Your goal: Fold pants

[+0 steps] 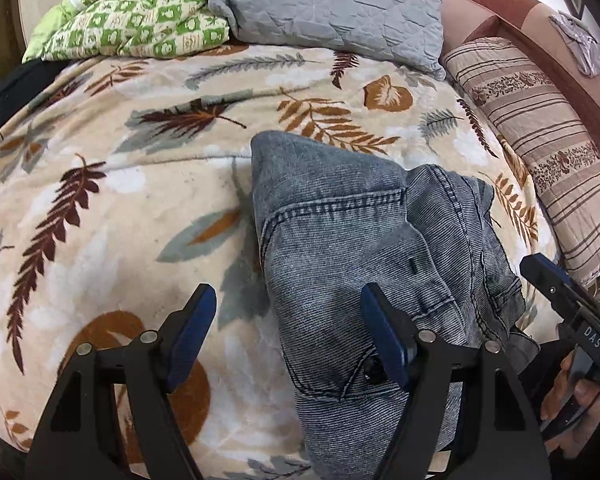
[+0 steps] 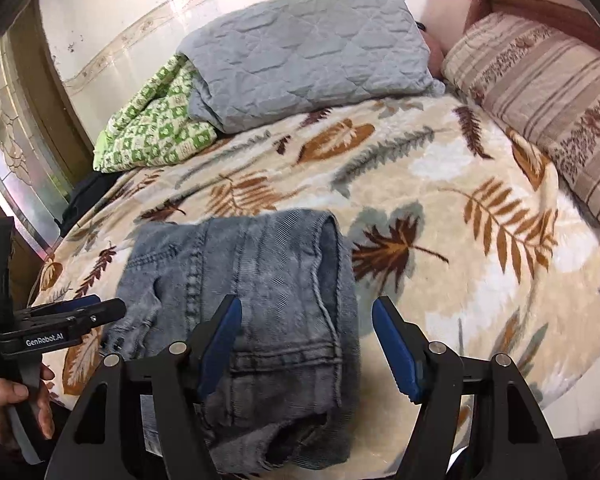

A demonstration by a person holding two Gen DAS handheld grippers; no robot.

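Denim pants (image 1: pixel 340 248), one, two tools apart

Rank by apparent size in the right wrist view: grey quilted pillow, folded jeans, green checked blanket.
1. Grey quilted pillow and folded jeans look about alike; the jeans lie much nearer the camera, so I won't rank them.
2. Green checked blanket, clearly smallest, partly tucked under the pillow.

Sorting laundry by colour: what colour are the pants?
Faded blue-grey denim pants, clearest in the right wrist view.
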